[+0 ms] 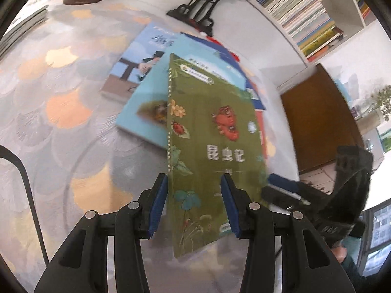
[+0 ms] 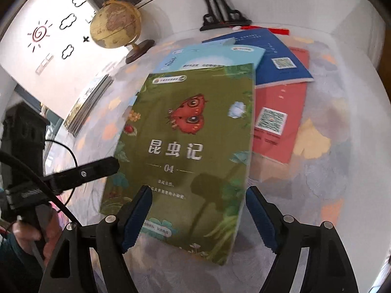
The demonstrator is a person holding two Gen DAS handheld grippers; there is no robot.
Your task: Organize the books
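Left tool (image 1: 194,202) clamps the green insect book (image 1: 210,131) by its spine-side lower edge, lifted above the counter (image 1: 61,127) and the spread books; right tool (image 2: 195,217) hangs released beneath it. Judging by looks, this paperback is light, bendy and glossy, so gripping close to the spine seems safest.

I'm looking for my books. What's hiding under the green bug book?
Under the green bug book lie a light blue book, a dark blue one and a red one. Anything else beneath is covered.
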